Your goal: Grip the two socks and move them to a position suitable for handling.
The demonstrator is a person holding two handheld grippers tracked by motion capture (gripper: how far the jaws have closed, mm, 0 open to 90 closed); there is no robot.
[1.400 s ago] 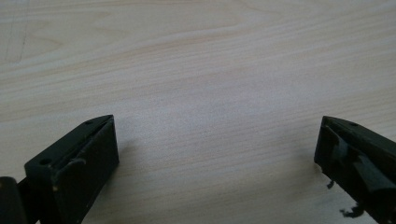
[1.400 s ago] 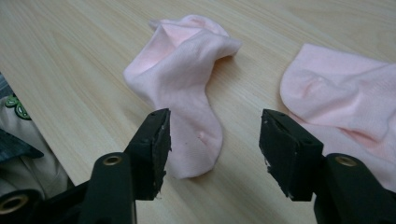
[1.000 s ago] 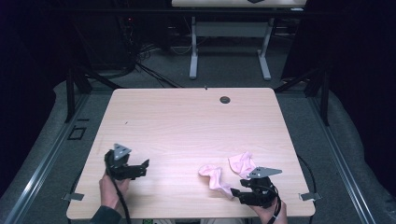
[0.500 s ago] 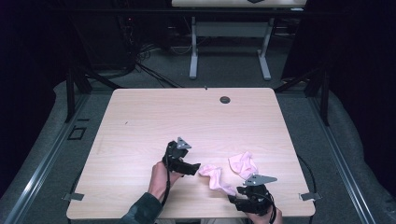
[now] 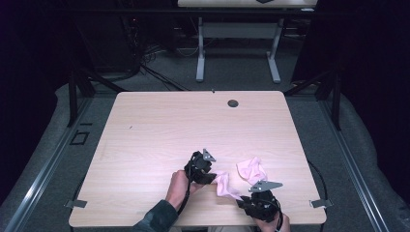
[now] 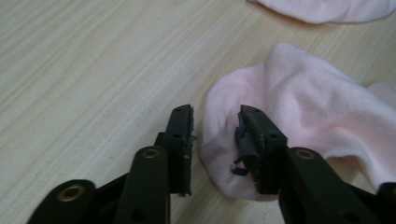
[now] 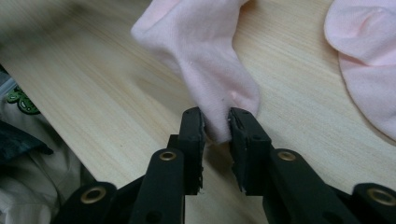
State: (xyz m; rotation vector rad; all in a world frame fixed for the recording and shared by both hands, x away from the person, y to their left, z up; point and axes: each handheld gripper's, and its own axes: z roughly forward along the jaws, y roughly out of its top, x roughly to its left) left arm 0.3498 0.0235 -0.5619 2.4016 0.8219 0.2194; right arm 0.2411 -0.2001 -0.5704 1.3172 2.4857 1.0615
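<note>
Two pink socks lie near the table's front right. The nearer sock (image 5: 225, 184) stretches between both grippers; the other sock (image 5: 251, 169) rests just behind it. My left gripper (image 5: 212, 177) straddles one end of the nearer sock (image 6: 280, 93). Its jaws have just been closing. The right pad touches the fabric and a thin gap shows at the left pad. The left gripper (image 6: 215, 128) points along the table. My right gripper (image 5: 240, 197) pinches the sock's other end (image 7: 210, 70). Its jaws have just been closing, and in its own view the right gripper (image 7: 216, 123) grips the fabric.
The table's front edge (image 7: 56, 121) runs close beside the right gripper, with the person's clothing below it. A small dark round disc (image 5: 233, 103) sits at the table's far edge. The second sock (image 7: 369, 60) lies right of the held one.
The left hand swept from the table's left side over to the sock, and its jaws narrowed around the sock's end. The right gripper stayed in place and closed on the other end.
</note>
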